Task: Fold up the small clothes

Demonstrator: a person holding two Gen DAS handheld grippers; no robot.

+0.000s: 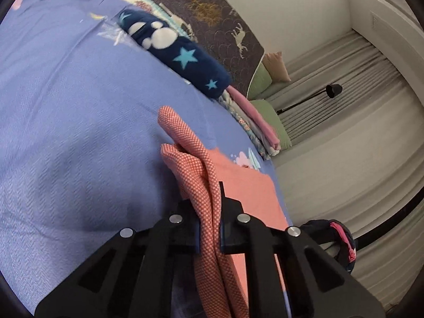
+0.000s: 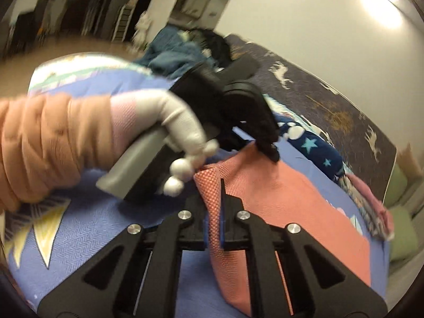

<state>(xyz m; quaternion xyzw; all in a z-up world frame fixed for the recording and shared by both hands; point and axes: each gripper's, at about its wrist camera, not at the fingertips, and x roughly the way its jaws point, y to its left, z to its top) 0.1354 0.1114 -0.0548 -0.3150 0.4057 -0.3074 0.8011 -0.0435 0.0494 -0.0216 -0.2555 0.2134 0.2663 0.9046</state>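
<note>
1. Nearest in the left wrist view, the left gripper [image 1: 209, 212] is closed on a bunched edge of the pink garment [image 1: 246, 185]; the checked inner side of the cloth runs between its fingers.
2. Nearest in the right wrist view, the right gripper [image 2: 214, 212] is likewise clamped on a fold of the same garment [image 2: 291, 198], at another edge.
3. Just beyond it, a gloved hand [image 2: 180, 124] holds the left gripper [image 2: 267, 148], whose tips pinch the far edge of the cloth.
4. The garment lies partly flat on the blue bedspread [image 1: 66, 106], with the gripped edges lifted off it.
5. The step in hand looks like carrying one edge over to make a fold. To do it well, I would keep both grips at even height and the cloth taut between them, lay the edge down square on the flat part, and let go only once it rests.
6. The main risk is a bunched or skewed fold, since the cloth is gathered in both grips.
7. Farther off, a navy star-print roll [image 1: 182, 61] and a stack of folded clothes [image 1: 259, 129] sit near the bed's edge, well clear of the work.
</note>
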